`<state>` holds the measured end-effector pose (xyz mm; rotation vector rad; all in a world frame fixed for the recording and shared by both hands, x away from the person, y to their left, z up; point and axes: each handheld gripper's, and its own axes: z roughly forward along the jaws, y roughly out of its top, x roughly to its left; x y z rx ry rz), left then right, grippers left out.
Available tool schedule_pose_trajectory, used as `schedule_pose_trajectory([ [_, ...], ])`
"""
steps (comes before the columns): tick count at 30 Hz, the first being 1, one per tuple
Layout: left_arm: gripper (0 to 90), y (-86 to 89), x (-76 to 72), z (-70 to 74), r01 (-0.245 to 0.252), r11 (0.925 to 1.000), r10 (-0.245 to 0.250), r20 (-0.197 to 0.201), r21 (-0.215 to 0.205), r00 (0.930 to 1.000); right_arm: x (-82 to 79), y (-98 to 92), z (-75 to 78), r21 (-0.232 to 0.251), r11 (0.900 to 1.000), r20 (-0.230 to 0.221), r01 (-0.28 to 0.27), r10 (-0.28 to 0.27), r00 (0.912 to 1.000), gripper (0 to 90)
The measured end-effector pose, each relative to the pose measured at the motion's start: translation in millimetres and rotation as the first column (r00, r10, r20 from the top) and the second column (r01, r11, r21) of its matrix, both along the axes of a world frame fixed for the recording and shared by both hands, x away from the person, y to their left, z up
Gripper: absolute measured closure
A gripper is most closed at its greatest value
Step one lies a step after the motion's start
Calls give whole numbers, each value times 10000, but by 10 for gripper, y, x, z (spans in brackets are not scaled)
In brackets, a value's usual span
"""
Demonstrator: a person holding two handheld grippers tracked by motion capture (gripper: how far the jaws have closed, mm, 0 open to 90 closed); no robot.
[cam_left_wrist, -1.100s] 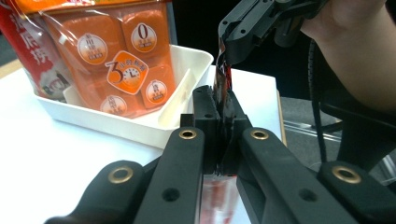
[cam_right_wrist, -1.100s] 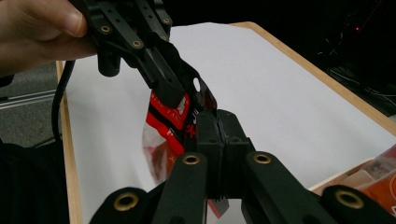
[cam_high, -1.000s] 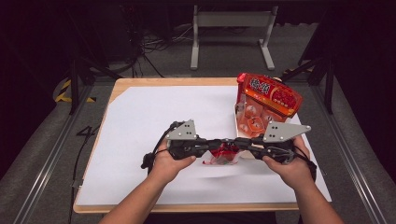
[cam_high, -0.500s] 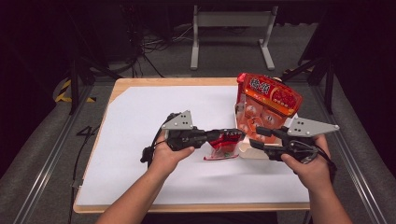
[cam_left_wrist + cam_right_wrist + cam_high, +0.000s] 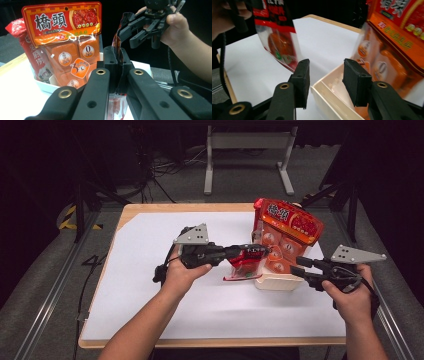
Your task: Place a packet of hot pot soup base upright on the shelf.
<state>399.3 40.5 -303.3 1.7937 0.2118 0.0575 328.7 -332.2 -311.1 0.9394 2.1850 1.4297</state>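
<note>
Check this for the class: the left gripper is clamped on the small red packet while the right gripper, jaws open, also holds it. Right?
Not quite. The right gripper holds nothing: the right gripper view shows its open jaws empty, apart from the small red packet. The left gripper alone is clamped on it.

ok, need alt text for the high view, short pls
A person's left gripper holds a small red snack packet clamped in its jaws above a white-covered table, beside a cream tray holding large orange-red packets. The right gripper, jaws apart and empty, sits by the tray's right side.
</note>
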Motion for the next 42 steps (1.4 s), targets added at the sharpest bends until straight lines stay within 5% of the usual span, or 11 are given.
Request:
schedule_pose_trajectory([
  [15, 898, -183, 152, 155, 201, 9995, -196, 231, -244, 9995, 32, -318, -46, 94, 9974, -71, 720, -719, 9974, 547],
  [42, 898, -644, 415, 57, 858, 9952, -846, 272, -466, 9960, -16, -563, -15, 282, 9908, 55, 1321, -1323, 9912, 531],
])
